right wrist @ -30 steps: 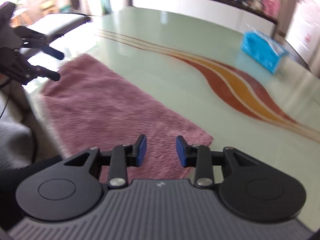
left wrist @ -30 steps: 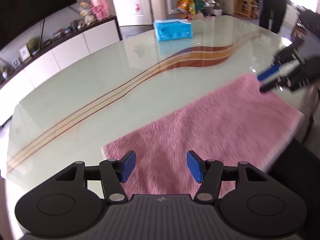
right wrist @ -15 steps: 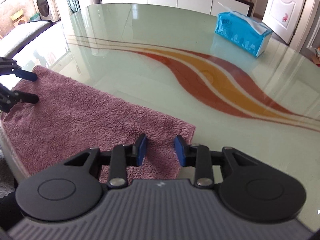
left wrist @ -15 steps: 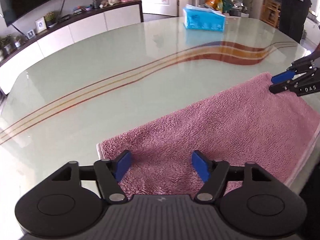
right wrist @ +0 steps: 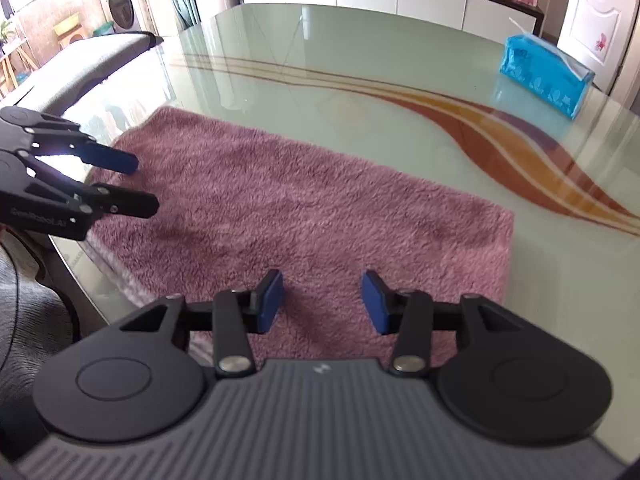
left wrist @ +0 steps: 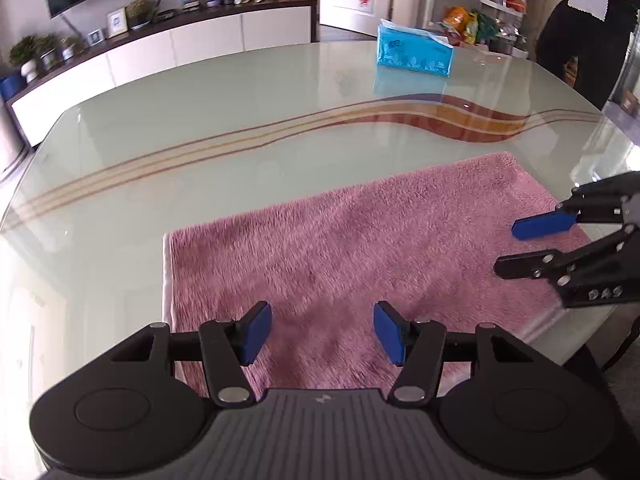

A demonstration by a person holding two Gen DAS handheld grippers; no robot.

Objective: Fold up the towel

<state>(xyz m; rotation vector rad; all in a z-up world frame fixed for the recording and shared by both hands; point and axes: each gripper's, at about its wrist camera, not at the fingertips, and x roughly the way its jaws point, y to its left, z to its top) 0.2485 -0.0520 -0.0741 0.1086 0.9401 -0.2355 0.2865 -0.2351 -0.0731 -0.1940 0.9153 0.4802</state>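
A pink fluffy towel (left wrist: 360, 248) lies flat on the glass table (left wrist: 240, 120), along its near edge. My left gripper (left wrist: 322, 334) hovers over the towel's left end, nothing between its blue pads, its jaws closing. In the right wrist view the towel (right wrist: 304, 208) spreads out leftward, and my right gripper (right wrist: 322, 300) hangs over its right end with the jaws opening and nothing between them. Each gripper shows in the other's view: the right gripper (left wrist: 508, 248) at the far right, the left gripper (right wrist: 146, 186) at the far left, both above the towel.
A blue tissue pack (left wrist: 414, 52) stands on the far side of the table, tissue pack (right wrist: 546, 76) at upper right in the right wrist view. A person (left wrist: 580, 20) in dark clothes stands beyond the table holding a white cloth. White cabinets (left wrist: 180, 48) line the wall.
Both grippers moved in over the towel's ends. The right gripper's jaws widened. The left gripper's jaws widened, then narrowed a little, and its view rolled level.
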